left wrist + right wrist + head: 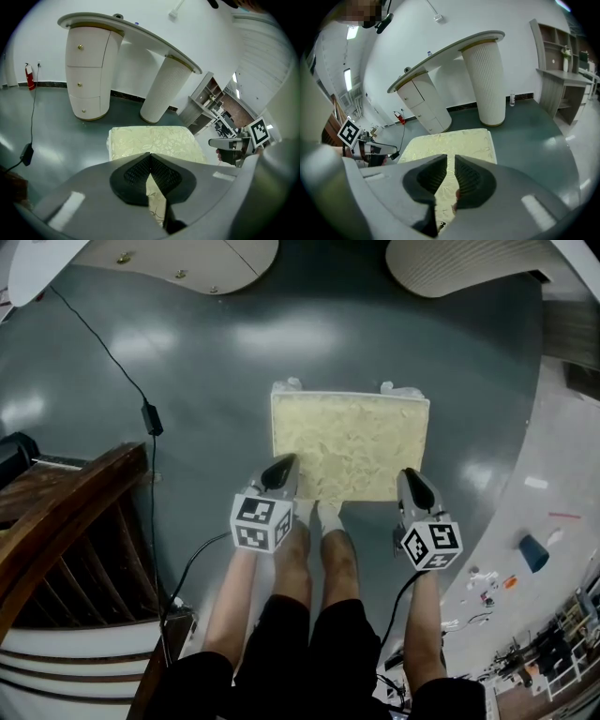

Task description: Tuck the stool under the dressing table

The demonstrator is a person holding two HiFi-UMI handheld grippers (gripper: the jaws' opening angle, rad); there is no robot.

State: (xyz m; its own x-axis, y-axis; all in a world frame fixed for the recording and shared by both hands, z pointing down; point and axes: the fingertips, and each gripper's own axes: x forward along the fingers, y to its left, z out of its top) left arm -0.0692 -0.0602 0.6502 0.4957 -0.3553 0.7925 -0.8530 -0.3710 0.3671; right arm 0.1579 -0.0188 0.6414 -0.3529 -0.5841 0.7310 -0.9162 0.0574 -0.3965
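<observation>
Dressing table (126, 29) stands well ahead of both tools. Stool (349, 444) sits on the floor (187, 362) just ahead of and between them. Its padded brocade top is judged soft and the frame light; push at the firm near edge. Left hand-held gripper (279, 470) closed, empty. Right hand-held gripper (415, 486) barely parted, empty.
</observation>
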